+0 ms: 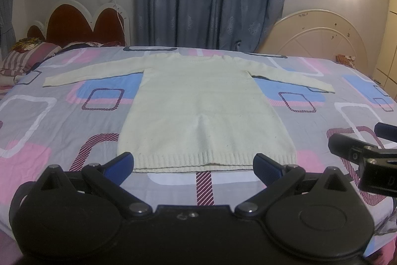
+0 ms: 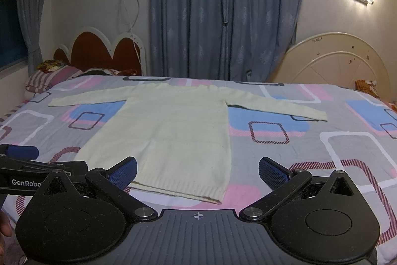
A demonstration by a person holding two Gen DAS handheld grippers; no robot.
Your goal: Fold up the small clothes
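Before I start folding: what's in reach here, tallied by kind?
Cream knit sweater, flat on the bedsheet, sleeves spread: 1
Grippers, left gripper and right gripper, both open and empty: 2
Total: 3

Left tongs [image 2: 19, 160] cut off at frame edge

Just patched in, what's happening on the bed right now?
A cream knit sweater lies flat on the patterned bedspread, both sleeves spread out to the sides and the ribbed hem nearest the cameras. The left gripper and right gripper are both open and hover just short of the hem, holding nothing. No fold has been made yet; the garment looks laid out and ready for the first grasp.
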